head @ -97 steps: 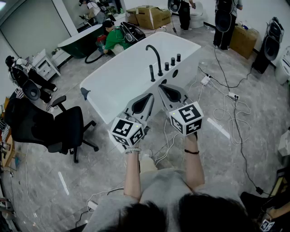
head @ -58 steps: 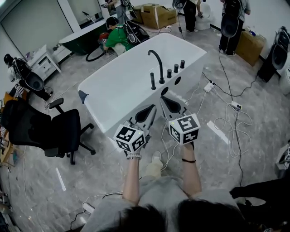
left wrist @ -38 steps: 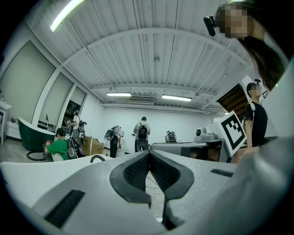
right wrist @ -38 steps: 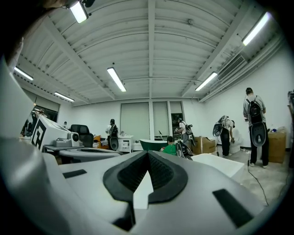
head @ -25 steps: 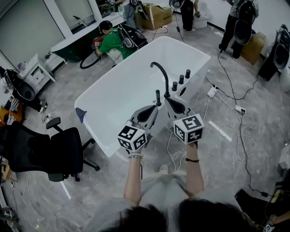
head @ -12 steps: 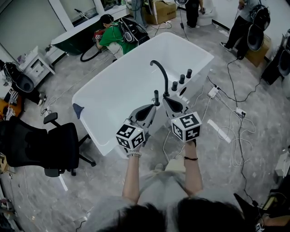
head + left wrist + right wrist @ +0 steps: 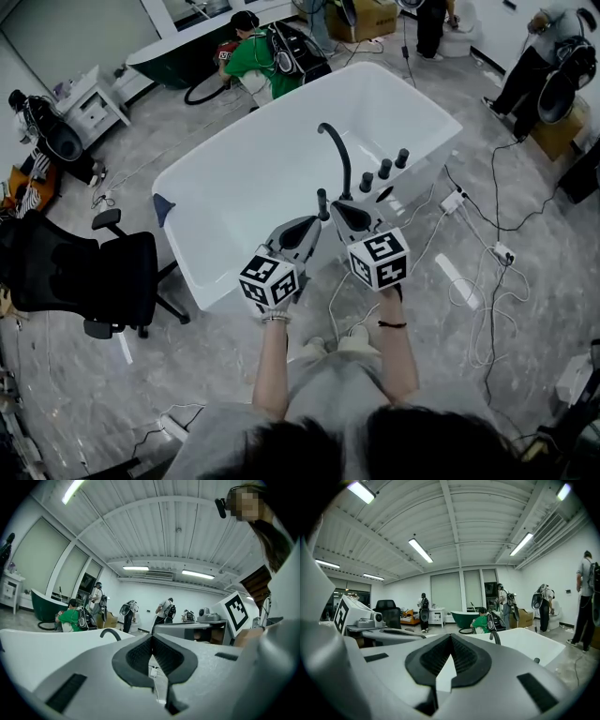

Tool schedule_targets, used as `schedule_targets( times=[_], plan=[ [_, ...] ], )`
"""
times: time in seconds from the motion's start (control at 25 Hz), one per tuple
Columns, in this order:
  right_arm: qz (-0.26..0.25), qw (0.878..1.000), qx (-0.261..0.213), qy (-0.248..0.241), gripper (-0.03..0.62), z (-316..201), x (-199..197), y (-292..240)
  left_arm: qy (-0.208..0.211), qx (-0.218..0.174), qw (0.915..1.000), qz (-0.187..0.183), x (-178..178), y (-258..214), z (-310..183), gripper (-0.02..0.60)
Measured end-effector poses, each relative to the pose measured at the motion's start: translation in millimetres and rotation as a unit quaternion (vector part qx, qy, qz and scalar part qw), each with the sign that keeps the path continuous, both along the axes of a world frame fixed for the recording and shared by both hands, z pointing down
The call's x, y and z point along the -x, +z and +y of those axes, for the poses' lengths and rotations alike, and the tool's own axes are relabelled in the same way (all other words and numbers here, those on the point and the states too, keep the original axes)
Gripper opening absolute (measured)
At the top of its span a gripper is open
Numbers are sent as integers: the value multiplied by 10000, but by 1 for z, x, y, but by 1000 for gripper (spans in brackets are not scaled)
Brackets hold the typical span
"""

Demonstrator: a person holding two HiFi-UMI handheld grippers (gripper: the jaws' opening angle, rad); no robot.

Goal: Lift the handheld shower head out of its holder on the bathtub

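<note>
Grey stone floor (image 7: 84, 394), white bathtub (image 7: 267, 169), handheld shower head (image 7: 322, 198) upright in its rim holder, seen in head view only, left gripper (image 7: 313, 222) and right gripper (image 7: 335, 207) both closed, empty, just short of it, black spout (image 7: 341, 155) behind.

The right gripper (image 7: 451, 638) fills the lower half of the view. Its jaws are pressed together with nothing between them, and the tips aim at a white bathtub (image 7: 520, 644). A black curved faucet (image 7: 494, 636) stands on the bathtub's rim, and a small dark knob (image 7: 536, 660) sits on the bathtub's right part. Behind the bathtub a person in a green top (image 7: 480, 620) crouches, with a dark green tub (image 7: 461, 617) farther back. Left of the bathtub are the left gripper (image 7: 421, 636), a black chair (image 7: 389, 611) and a standing person (image 7: 423, 606). Right of the bathtub another person (image 7: 587, 602) stands.
</note>
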State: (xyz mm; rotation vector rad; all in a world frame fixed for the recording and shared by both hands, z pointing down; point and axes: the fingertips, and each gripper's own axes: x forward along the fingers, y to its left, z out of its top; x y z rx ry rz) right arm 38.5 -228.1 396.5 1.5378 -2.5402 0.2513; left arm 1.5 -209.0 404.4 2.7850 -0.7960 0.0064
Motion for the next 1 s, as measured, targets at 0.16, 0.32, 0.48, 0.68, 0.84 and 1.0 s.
schedule_targets(
  times=[0.16,0.32,0.48,0.68,0.84,1.0],
  plan=[
    [66,9997,29,-241,0,-9,-13,8,-261,13,9996,44,-16,5,-14,5],
    [142,9989,46,-437,1,-14,-31,13,-521,72,9986,85,-31,12,-18,5],
    [57,9986,182,-487,1,-17,-47,31,-721,225,9971,133,-41,27,-17,5],
    [-21,9972,472,-582,2,-28,-45,59,-811,511,9954,15,-42,52,-25,5],
    [8,9955,723,-611,2,-42,-38,88,-770,769,9939,-194,-35,80,-35,5],
    [103,9938,877,-669,0,-58,-28,115,-776,954,9921,-235,-23,105,-47,5]
  ],
)
